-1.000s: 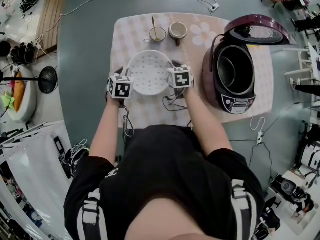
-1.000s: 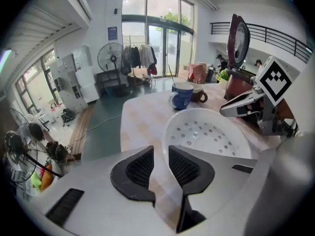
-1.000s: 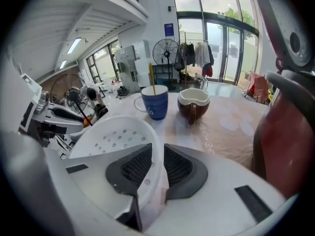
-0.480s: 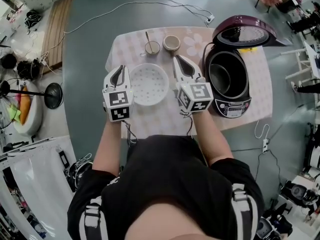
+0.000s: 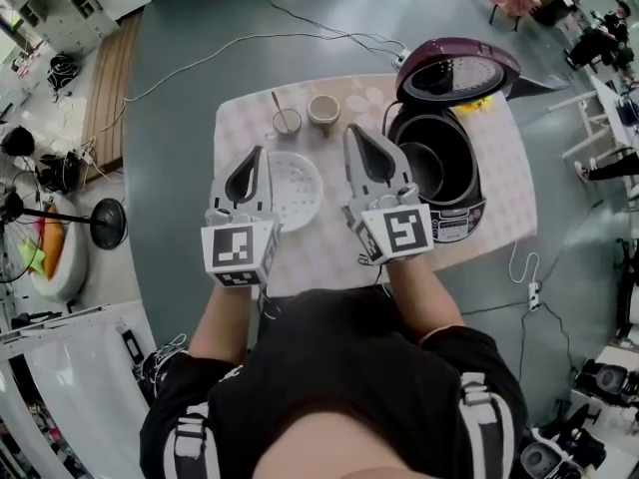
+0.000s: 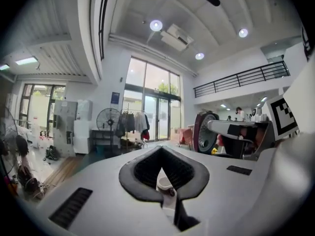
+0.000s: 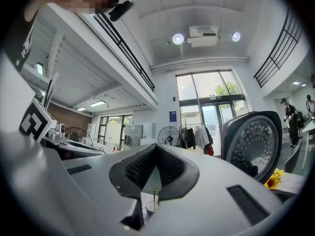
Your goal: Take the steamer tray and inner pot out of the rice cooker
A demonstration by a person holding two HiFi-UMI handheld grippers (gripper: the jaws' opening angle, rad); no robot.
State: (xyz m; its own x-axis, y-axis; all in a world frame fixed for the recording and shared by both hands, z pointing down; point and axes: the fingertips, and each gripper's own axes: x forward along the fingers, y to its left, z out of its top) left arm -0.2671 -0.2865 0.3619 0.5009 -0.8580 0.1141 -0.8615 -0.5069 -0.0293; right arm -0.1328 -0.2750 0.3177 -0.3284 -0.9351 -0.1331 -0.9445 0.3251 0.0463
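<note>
The left tool (image 5: 257, 153) and the right tool (image 5: 351, 130), both clenched empty, flank the round white perforated steamer tray (image 5: 297, 190) on the checked tabletop (image 5: 312, 255).

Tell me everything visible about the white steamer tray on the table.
The steamer tray is a round, shallow white dish, plastic by its look, its floor dotted with small holes. It lies flat, open side up and empty, on the cloth-covered table, left of the rice cooker. The shut left gripper covers its left edge in the head view; nothing is seen touching it.
</note>
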